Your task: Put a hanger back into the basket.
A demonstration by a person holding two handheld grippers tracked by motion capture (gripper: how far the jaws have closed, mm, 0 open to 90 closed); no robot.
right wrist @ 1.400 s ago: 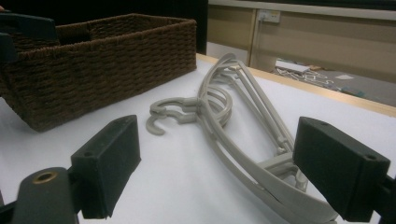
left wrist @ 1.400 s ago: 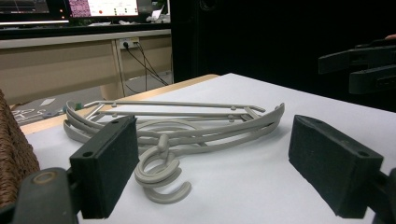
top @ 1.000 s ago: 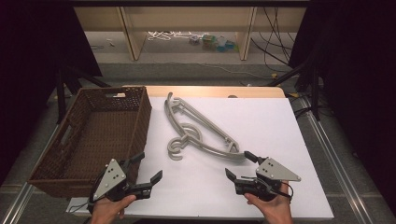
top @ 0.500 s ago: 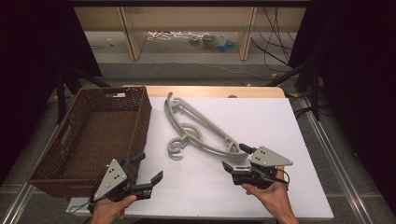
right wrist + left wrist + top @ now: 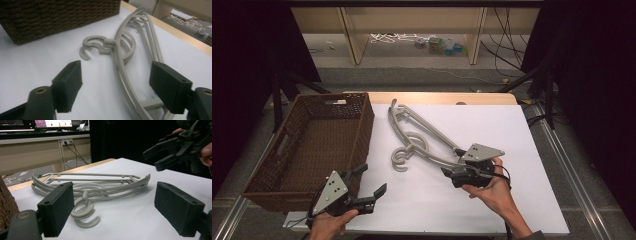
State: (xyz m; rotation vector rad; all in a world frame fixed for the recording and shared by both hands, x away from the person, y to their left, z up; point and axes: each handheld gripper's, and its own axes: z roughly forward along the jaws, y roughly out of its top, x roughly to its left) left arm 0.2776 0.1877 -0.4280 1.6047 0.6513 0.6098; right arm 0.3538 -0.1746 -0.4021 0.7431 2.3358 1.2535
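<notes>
Grey hangers [image 5: 422,142] lie stacked on the white table [image 5: 522,200] beside the wicker basket [image 5: 312,145]. Right gripper [image 5: 116,82] — jaws just closing, pads not yet pressing — straddles their end: centre the arms, then clamp. Left gripper [image 5: 369,185] (open) waits.

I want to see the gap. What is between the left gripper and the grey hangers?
Just bare white table. In the high view, nothing lies between the open left gripper and the grey hangers.

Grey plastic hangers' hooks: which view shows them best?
Right gripper view: the grey plastic hangers' hooks lie unobstructed, curls facing the camera. In the left gripper view a jaw pad partly covers them. The high view shows them small.
</notes>
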